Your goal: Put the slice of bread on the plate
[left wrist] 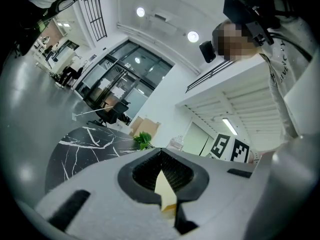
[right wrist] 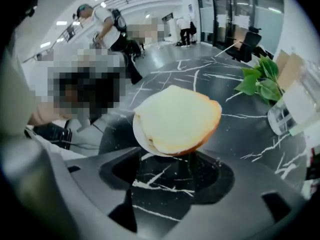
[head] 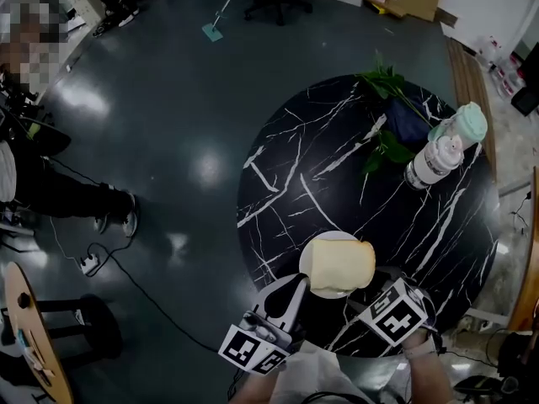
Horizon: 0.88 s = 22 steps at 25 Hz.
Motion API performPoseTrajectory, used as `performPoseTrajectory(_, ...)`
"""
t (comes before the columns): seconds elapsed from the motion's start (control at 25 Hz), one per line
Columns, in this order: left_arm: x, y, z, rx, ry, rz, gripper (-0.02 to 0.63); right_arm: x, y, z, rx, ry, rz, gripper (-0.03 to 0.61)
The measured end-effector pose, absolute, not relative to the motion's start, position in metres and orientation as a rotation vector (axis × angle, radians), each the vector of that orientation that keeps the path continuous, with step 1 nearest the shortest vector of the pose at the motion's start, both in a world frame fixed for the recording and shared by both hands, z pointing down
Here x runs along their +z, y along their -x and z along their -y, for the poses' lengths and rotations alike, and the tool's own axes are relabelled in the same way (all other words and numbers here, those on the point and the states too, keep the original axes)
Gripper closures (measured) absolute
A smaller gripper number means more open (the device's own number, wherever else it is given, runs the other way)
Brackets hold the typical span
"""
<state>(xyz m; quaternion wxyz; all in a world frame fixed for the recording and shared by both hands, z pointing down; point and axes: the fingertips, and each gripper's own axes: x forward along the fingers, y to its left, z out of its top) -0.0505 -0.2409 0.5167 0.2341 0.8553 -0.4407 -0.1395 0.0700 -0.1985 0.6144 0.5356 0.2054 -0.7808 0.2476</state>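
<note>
**Slice of bread (head: 343, 264) down on the plate (head: 305, 266), both grippers clear**

Flat on a small white plate near the front edge of a round black table (head: 286, 175) veined in white. Covers most of the plate and overhangs its rim at the right, going by the head view. Pale cream on the face there, and little more to read.

Far richer from the right gripper view: rounded top, soft pale crumb, golden-brown crust along the near and right edges, real thickness. Beneath it at the left, a crescent of white plate peeping out.

Right gripper (right wrist: 167, 176) just short of the plate, jaws spread wide, only marbled tabletop between them, touching neither bread nor plate.

Left gripper (left wrist: 161, 159) at the plate's near left in the head view, jaws drawn together at the tips in its own view. Just a pale wedge with a tan foot in the slit behind those tips; bread or not, impossible to tell. Same view tilted up to ceiling lights (left wrist: 193, 35) and white walls, with the right gripper's square markers (left wrist: 231, 148) at the right and no clear sight of the plate.

Only from the head view, the full spread: leafy green plant (head: 383, 87) and clear bottle (head: 431, 162) at the table's far side, well apart from the plate, glossy dark floor (head: 168, 99) all around.
</note>
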Motion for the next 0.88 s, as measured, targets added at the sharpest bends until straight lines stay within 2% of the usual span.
performPoseTrajectory(0.12,0.516,0.055,0.241,-0.396,-2.338,1.216,0.606,0.617,-0.078,0.192,0.503,-0.418,1.776,0.308)
performPoseTrajectory(0.52,0.515,0.053,0.23,-0.396,-2.338,1.234,0.606,0.604,-0.079,0.165,0.644,-0.431,1.89,0.31)
performPoseTrajectory(0.88,0.508,0.047,0.209,-0.388,-2.339,1.259,0.606,0.575,-0.071,0.154,0.479,-0.511,2.102,0.311)
